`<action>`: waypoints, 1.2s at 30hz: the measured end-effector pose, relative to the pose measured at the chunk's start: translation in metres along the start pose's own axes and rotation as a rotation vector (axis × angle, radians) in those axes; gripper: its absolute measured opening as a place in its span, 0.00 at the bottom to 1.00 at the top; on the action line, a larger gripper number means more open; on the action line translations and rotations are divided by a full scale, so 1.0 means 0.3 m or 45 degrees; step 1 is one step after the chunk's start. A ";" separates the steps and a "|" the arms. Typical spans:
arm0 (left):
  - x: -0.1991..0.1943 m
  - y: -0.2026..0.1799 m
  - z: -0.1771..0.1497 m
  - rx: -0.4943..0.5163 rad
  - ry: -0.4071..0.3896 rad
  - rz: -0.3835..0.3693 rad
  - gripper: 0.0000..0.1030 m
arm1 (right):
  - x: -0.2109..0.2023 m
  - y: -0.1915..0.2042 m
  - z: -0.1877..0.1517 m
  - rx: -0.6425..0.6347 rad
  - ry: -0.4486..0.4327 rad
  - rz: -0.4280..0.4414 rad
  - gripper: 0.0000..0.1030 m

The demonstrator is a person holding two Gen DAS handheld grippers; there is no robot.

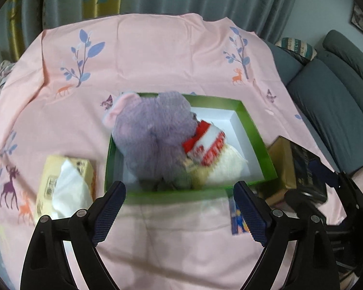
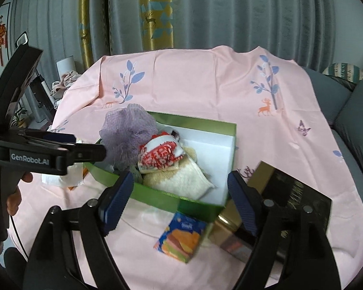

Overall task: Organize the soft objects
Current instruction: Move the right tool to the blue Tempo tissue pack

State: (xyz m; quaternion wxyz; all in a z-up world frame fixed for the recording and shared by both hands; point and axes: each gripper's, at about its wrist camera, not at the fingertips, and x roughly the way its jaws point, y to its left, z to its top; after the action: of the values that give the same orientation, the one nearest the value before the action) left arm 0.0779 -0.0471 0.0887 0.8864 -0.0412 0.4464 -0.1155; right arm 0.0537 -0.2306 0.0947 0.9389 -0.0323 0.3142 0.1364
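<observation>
Both the left gripper (image 1: 179, 188) and right gripper (image 2: 180, 188) hang spread wide and empty. Ahead of them, the purple bath pouf (image 2: 127, 133) overhangs the green box (image 2: 157, 194); I'd press it gently inward.

My left camera looks down, close over the green box (image 1: 251, 130). My right camera views it from farther right. Both share it.

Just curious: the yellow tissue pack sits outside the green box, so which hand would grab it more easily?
Probably left: the left gripper is open, with the tissue pack just beside its left finger. The right gripper is by the other side of the green box.
</observation>
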 end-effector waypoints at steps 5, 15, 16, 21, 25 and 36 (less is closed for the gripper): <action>-0.042 -0.004 -0.094 -0.029 -0.010 -0.050 0.96 | -0.076 -0.008 -0.056 0.024 -0.027 -0.027 0.85; -0.083 0.030 -0.236 -0.161 -0.007 -0.150 0.96 | -0.127 -0.023 -0.157 0.062 0.006 -0.025 0.85; -0.081 0.028 -0.247 -0.164 0.002 -0.148 0.96 | -0.126 -0.025 -0.169 0.066 0.012 -0.024 0.85; -0.043 0.021 -0.308 -0.157 0.070 -0.151 0.96 | -0.116 -0.033 -0.242 0.111 0.041 0.012 0.85; 0.008 0.003 -0.373 -0.118 0.152 -0.147 0.96 | -0.097 -0.039 -0.312 0.144 0.076 0.055 0.85; 0.132 -0.037 -0.386 -0.095 0.242 -0.176 0.96 | 0.050 -0.072 -0.388 0.170 0.197 0.080 0.84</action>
State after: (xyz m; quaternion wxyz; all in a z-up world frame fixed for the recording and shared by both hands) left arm 0.0061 -0.0641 -0.0096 0.8278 -0.0936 0.5285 -0.1631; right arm 0.0035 -0.2648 -0.0079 0.9072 0.0298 0.3949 0.1416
